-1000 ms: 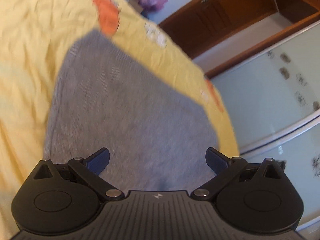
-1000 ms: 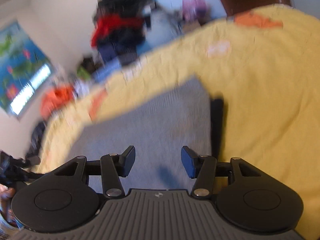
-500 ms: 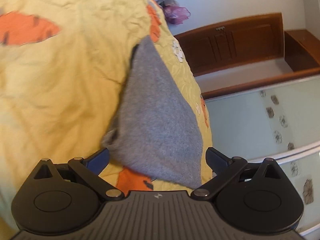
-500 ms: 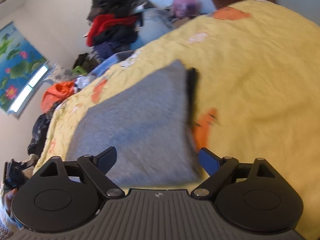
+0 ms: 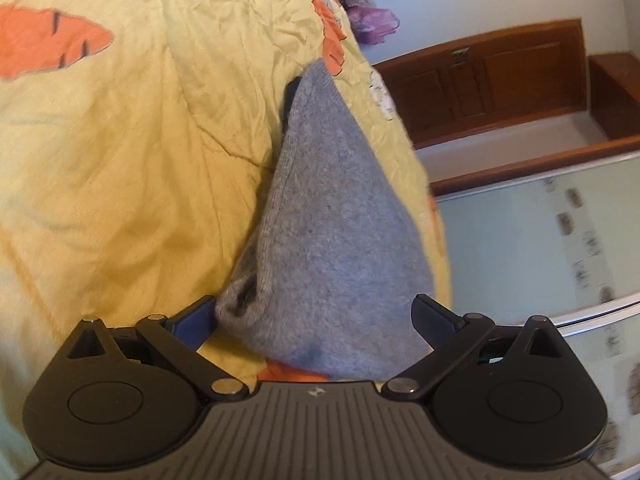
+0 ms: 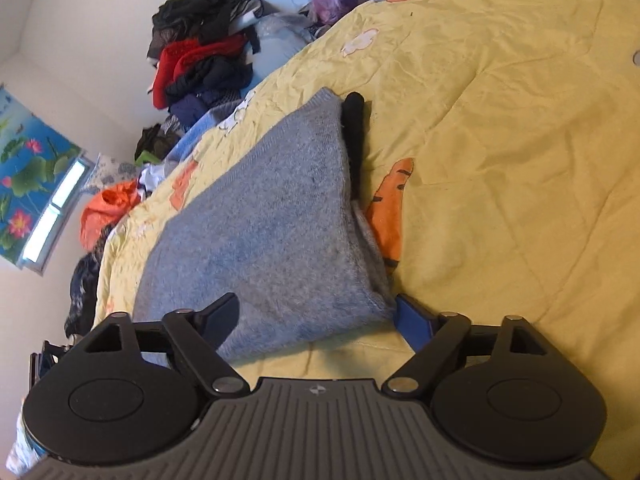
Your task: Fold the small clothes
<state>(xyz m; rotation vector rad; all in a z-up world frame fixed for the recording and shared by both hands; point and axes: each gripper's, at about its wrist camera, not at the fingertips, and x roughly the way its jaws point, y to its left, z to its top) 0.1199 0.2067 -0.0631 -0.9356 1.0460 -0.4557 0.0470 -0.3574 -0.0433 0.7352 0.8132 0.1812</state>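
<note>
The left hand-held gripper (image 5: 314, 318), black plastic with a ribbed grey deck and blue-faced pads, is standing with its jaws spread wide, and the near end of the grey garment (image 5: 332, 240) is lying between them; whether the pads are touching the cloth cannot be told. The right hand-held gripper (image 6: 320, 316), of the same build, is opening its jaws, with the garment's (image 6: 272, 232) near corner lying between them and the right blue pad just beside its folded edge. The garment is a soft, fuzzy knit, folded into a flat, thick stack that is narrowing towards its far end. A black ribbed strip (image 6: 354, 136) is showing along its right side in the right wrist view. It is lying on the bed, on a wrinkled yellow quilt (image 6: 500, 160) printed with orange carrots and white flowers. A small pale mark is sitting on each gripper's deck, too small to read. Beyond the bed's far edge a heap of dark and red clothes (image 6: 204, 52) is resting against the white wall, and in the left wrist view a brown wooden cabinet (image 5: 500, 76) is standing past the bed.
</note>
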